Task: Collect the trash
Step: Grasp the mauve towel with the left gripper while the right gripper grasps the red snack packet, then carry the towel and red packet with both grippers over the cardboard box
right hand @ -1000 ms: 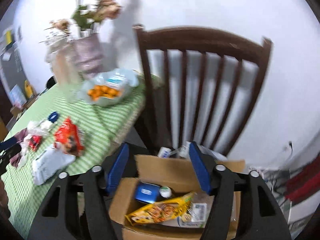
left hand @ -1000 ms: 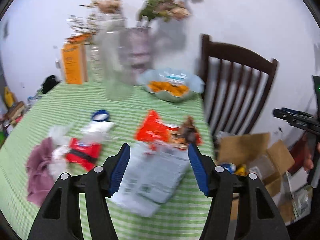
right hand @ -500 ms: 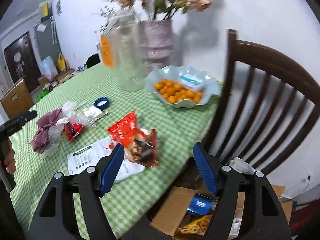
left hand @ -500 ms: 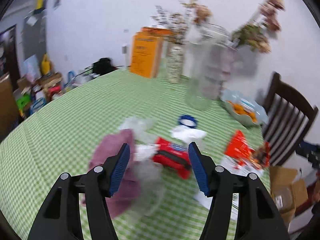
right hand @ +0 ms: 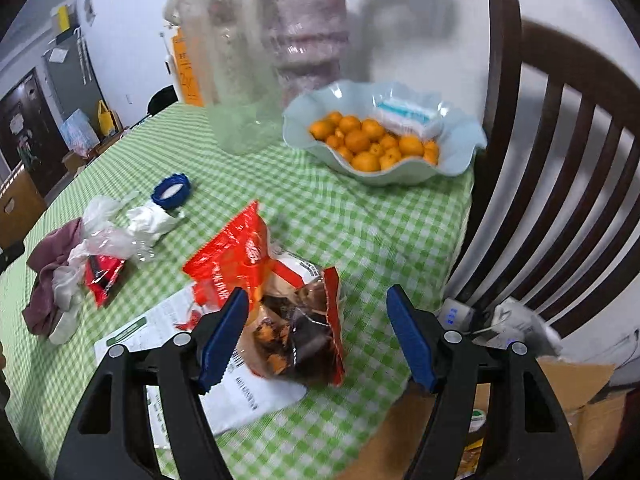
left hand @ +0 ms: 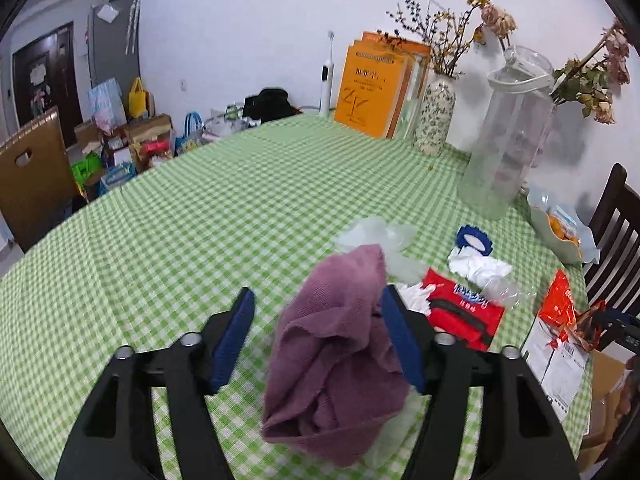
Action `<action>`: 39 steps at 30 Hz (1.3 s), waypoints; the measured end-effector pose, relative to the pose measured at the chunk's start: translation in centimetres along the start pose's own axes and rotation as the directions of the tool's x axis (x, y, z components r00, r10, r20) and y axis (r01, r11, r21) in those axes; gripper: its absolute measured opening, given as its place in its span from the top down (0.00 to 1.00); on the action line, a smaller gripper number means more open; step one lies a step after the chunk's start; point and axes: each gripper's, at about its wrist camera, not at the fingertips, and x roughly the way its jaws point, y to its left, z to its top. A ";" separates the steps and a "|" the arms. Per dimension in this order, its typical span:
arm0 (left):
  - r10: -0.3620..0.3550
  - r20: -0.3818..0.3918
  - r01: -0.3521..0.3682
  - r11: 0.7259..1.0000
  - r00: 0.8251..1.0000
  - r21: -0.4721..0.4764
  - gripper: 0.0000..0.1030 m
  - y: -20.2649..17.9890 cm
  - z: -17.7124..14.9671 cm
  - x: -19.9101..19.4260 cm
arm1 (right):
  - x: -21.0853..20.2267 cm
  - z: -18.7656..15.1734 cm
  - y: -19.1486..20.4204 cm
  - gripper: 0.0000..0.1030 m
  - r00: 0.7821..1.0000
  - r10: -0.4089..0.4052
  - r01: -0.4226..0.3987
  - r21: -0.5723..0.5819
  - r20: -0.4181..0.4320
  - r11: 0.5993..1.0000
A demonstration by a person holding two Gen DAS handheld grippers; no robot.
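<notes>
Trash lies on the green checked table (left hand: 200,220). My left gripper (left hand: 318,338) is open, its jaws either side of a crumpled purple cloth (left hand: 336,356). Past it lie clear plastic (left hand: 376,236), a red packet (left hand: 464,312), white tissue (left hand: 480,266) and a blue cap (left hand: 474,236). My right gripper (right hand: 314,338) is open over the table's near edge, with a torn red snack bag (right hand: 272,288) between its jaws on a white printed paper (right hand: 244,396). The purple cloth (right hand: 52,276) and the red packet (right hand: 102,274) also show at the left of the right wrist view.
A clear jug (left hand: 504,136), a patterned vase (left hand: 434,116), orange books (left hand: 372,88) and a bowl of oranges (right hand: 384,140) stand at the back. A dark wooden chair (right hand: 560,160) is on the right. A cardboard box (right hand: 568,408) with trash sits on the floor below it.
My left gripper swung left from the white paper to the purple cloth. My right gripper rose from over the cardboard box to the table edge at the red snack bag.
</notes>
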 end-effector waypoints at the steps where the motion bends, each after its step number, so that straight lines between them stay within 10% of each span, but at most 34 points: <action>1: -0.015 -0.008 0.015 1.000 1.000 -0.018 0.35 0.4 0.0 0.2 | 0.6 -0.1 -0.3 0.40 1.000 0.008 -0.008 0.011 -0.012 1.000; 5: -0.086 -0.033 0.084 0.994 0.996 -0.071 0.31 1.1 -0.1 1.1 | 2.4 -0.4 -0.7 0.76 0.994 0.070 -0.067 0.044 -0.085 0.997; 13: -0.050 -0.057 0.046 0.997 0.997 -0.070 0.34 0.9 -0.9 3.3 | -2.5 1.6 1.8 0.78 0.992 0.109 -0.108 -0.017 0.055 0.994; 18: -0.113 -0.065 0.102 0.981 0.991 -0.163 0.95 2.5 -1.2 4.1 | -5.1 2.2 3.5 0.78 0.984 0.147 -0.141 -0.065 0.097 0.988; 22: -0.157 0.040 0.162 0.953 0.987 -0.257 0.97 4.2 0.0 1.3 | -6.3 2.0 4.5 0.78 0.979 0.172 -0.163 -0.093 0.111 0.982; 29: -0.219 0.303 0.297 0.924 0.928 -0.241 0.98 5.3 2.4 -9.0 | -7.8 1.9 5.0 0.78 0.973 0.184 -0.168 -0.125 0.136 0.978; 39: -0.280 0.316 0.318 0.945 0.906 -0.076 0.98 -0.2 2.6 -15.1 | -9.4 0.1 2.8 0.78 0.970 0.188 -0.173 -0.106 0.156 0.979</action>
